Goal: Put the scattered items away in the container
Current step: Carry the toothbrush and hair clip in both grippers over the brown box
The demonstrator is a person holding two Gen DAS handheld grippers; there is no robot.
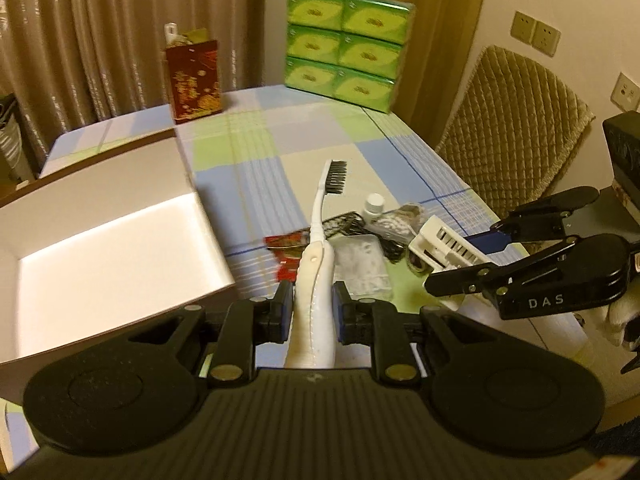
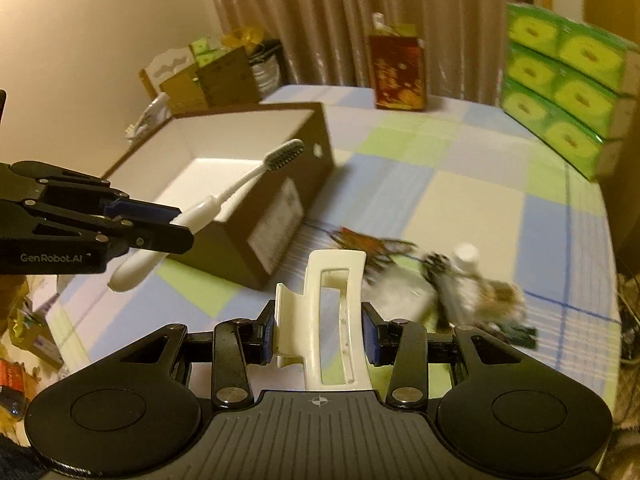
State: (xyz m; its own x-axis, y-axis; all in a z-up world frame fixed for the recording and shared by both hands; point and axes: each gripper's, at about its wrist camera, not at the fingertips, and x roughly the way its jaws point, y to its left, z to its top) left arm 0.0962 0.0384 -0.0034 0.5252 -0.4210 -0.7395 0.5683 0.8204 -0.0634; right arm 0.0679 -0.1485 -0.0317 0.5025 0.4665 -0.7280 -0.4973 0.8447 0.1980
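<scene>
One toothbrush (image 1: 320,240), six tissue packs (image 1: 344,44)

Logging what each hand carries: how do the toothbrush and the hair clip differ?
The toothbrush is long and slim with dark bristles; the hair clip is short, broad and slotted. The toothbrush sits in the left hand-held gripper, the hair clip in the right hand-held gripper. Both are whitish plastic, held off the table.

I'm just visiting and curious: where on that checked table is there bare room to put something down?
The cardboard box looks empty inside. The tablecloth is bare between the box, the red bag and the green tissue packs. It is crowded at the pile of small items, near the right gripper with its hair clip. The left gripper holds a toothbrush.
</scene>
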